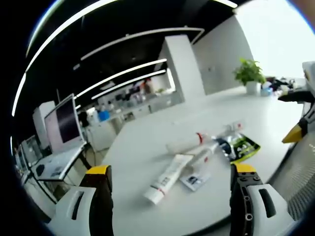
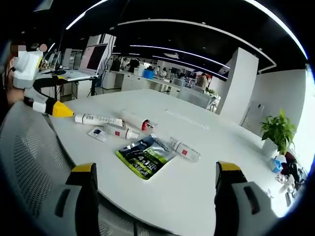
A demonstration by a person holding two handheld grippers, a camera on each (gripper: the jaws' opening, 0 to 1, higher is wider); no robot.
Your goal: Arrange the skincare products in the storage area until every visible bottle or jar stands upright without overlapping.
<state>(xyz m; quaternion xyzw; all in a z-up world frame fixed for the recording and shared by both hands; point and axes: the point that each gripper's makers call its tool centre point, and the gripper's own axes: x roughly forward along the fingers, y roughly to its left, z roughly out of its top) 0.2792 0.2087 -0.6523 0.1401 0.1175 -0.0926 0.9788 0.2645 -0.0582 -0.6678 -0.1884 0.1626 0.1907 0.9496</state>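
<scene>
Standing back from the big white worktop (image 2: 206, 147), I hold my left gripper (image 1: 170, 189) and my right gripper (image 2: 152, 189) both released, jaws spread wide with nothing between them. The skincare products lie well ahead of both, clustered near the worktop's edge, and none stands upright yet, so I judge the arranging has not begun.

Largest in the cluster is the green and black pouch (image 2: 146, 156), lying flat. Next comes the long white tube (image 1: 167, 178), on its side with its cap toward me in the left gripper view. Beside it lies a white bottle with a red band (image 1: 189, 142), then a shorter red-marked tube (image 1: 203, 157), a clear-capped bottle (image 2: 185, 149) just beside the pouch, and a small flat sachet (image 1: 195, 180) touching the tubes.

The risk I see: these things are round and lie close together, so a jaw closing on one could nudge its neighbour into rolling toward the edge. Soft tubes may also tip when stood on their caps.

I cannot tell whether any container holds product. A potted plant (image 1: 249, 74) sits at the far end.
</scene>
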